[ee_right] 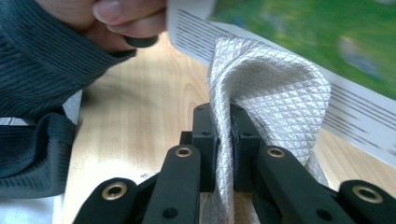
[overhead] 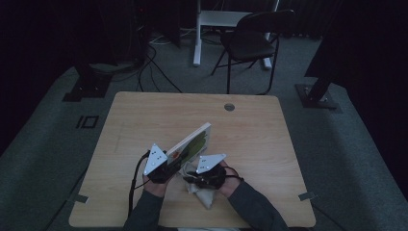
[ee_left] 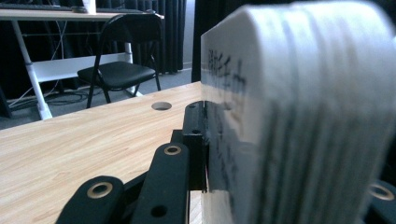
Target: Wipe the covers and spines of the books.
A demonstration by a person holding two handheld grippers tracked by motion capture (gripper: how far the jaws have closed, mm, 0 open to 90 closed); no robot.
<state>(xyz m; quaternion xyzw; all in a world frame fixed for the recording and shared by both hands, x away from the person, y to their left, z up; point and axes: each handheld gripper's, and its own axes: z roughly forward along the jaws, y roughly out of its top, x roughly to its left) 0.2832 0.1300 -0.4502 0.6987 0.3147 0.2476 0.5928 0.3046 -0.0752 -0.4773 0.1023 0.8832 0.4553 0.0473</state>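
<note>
A flat white box point(overhead: 190, 142) with a green picture on its face stands tilted on edge on the wooden table point(overhead: 144, 115). My left gripper point(overhead: 166, 166) is shut on its near end; in the left gripper view the box point(ee_left: 299, 116) sits against the black fingers point(ee_left: 194, 135). My right gripper point(ee_right: 223, 130) is shut on a fold of pale quilted cloth point(ee_right: 271, 79), which is pressed against the box's green face point(ee_right: 289, 28). From above, the cloth point(overhead: 204, 195) hangs below my right gripper point(overhead: 199, 175), near the table's front edge.
A round cable hole point(overhead: 229, 107) sits near the table's far edge. Beyond the table stand a black folding chair point(overhead: 252, 41) and a white desk leg point(overhead: 197, 33), with cables point(overhead: 154, 62) on the carpet. The person's sleeved left hand point(ee_right: 70, 37) is close to the right gripper.
</note>
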